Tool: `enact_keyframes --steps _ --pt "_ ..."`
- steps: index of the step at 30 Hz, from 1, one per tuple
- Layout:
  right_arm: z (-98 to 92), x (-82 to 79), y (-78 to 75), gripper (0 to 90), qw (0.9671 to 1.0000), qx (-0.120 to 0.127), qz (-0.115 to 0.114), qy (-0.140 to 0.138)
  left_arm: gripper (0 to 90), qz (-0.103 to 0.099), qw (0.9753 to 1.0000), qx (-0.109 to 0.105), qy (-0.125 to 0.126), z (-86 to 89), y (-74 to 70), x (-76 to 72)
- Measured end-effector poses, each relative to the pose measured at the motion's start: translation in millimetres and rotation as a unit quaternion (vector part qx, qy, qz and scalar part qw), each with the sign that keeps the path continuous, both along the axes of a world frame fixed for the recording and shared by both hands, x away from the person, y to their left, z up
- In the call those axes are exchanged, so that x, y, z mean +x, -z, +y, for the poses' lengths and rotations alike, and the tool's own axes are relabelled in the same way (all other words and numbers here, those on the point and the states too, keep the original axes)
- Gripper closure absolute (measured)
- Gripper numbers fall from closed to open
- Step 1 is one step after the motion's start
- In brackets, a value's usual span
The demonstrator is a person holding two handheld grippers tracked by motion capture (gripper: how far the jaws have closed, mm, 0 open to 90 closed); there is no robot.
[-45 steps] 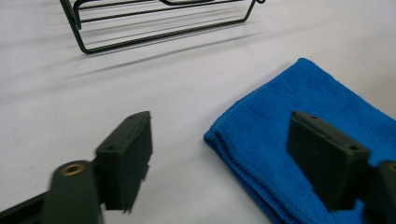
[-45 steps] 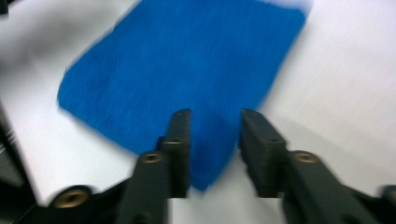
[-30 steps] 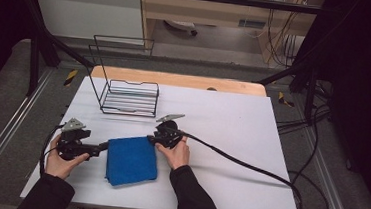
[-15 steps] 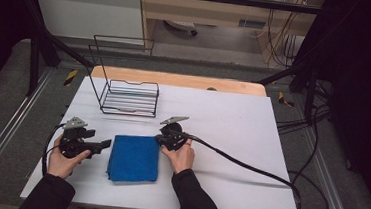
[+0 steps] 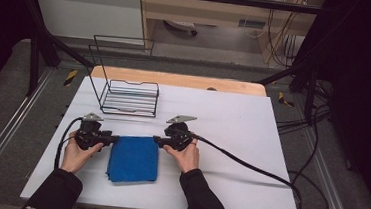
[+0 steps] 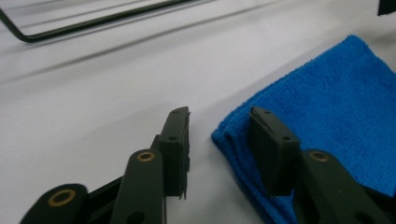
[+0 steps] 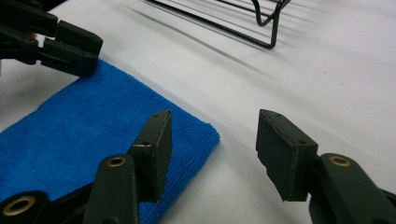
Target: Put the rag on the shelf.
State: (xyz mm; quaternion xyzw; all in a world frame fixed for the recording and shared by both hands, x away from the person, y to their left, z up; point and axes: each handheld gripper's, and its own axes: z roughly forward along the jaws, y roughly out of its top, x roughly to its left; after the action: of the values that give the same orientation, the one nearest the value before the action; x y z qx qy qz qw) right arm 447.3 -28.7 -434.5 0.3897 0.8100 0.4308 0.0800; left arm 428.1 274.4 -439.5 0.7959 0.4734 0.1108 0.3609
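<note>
A folded blue cloth (image 5: 134, 159) lies flat on the white table (image 5: 232, 123), near the front edge. My left gripper (image 5: 115, 139) is at the cloth's far left corner and my right gripper (image 5: 156, 140) at its far right corner. In the left gripper view the gripper (image 6: 219, 119) is open, with the layered corner of the cloth (image 6: 327, 93) against its right jaw. In the right gripper view the gripper (image 7: 215, 123) is open too. Its left jaw is over the corner of the cloth (image 7: 93, 135) and its right jaw over bare table. The left gripper (image 7: 70, 46) shows across the cloth.
A black wire rack (image 5: 128, 97) stands on the table behind the cloth, a little to the left; its base wires (image 7: 261, 23) are close ahead of the right gripper. A thick cable (image 5: 249, 164) trails right from the right gripper. A wooden strip (image 5: 175, 79) borders the far edge.
The left gripper has moved right and forward to the cloth's far left corner. The right gripper has shifted slightly right. The cloth now lies squarer to the table edge.
</note>
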Motion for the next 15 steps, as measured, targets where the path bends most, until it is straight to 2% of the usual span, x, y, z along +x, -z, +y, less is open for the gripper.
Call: enact_keyframes --steps 4,7,15 --pt "6.7 6.5 10.5 50.3 0.9997 -0.022 0.009 -0.006 64.0 0.004 0.9999 0.009 0.01 -4.7 4.6 0.9" --pt "8.7 8.2 13.8 52.9 0.9997 -0.017 0.015 -0.01 65.7 0.004 0.9999 0.006 0.012 -5.5 5.0 1.0" --pt "15.8 9.3 17.3 63.7 0.9988 -0.033 0.026 -0.025 78.7 0.018 0.9996 0.0 0.021 -9.7 4.5 -0.5"
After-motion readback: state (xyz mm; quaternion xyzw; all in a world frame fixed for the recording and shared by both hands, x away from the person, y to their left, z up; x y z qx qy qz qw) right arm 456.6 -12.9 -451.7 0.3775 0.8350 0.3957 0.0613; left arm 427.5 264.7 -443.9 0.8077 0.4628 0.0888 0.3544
